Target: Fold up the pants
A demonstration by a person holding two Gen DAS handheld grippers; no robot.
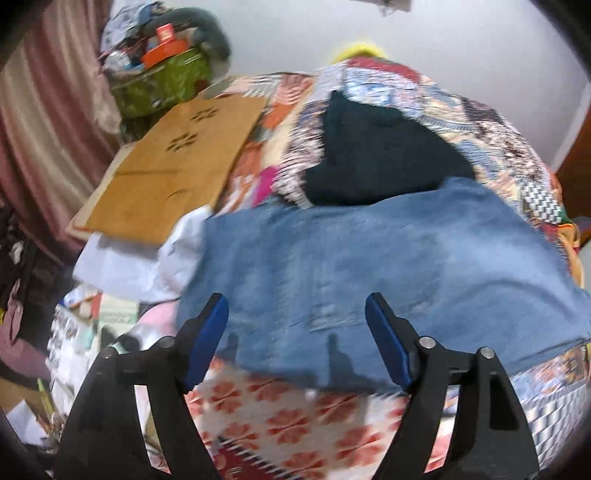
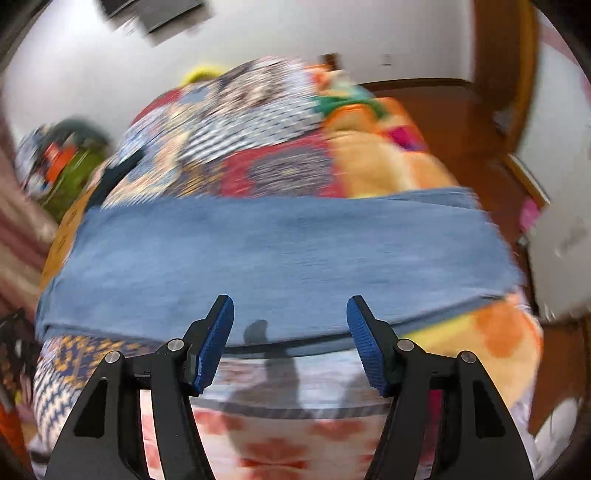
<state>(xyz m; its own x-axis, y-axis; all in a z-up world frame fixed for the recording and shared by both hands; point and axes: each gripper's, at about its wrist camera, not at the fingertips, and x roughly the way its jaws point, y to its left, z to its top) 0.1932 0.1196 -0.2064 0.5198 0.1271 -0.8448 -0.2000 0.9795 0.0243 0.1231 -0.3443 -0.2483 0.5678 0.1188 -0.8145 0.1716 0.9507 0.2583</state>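
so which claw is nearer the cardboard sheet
Left. The left claw hovers over the jeans with the cardboard sheet just beyond; from the right claw only its edge shows far left.

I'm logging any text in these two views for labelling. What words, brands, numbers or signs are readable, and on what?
None can be read.
Red box on the green bag: pale marks, too blurred to read.
Brown cardboard sheet: only flower-shaped cutouts, no lettering.
Papers at the left of the left wrist view: print too small and blurred.
Jeans: no label or tag visible.
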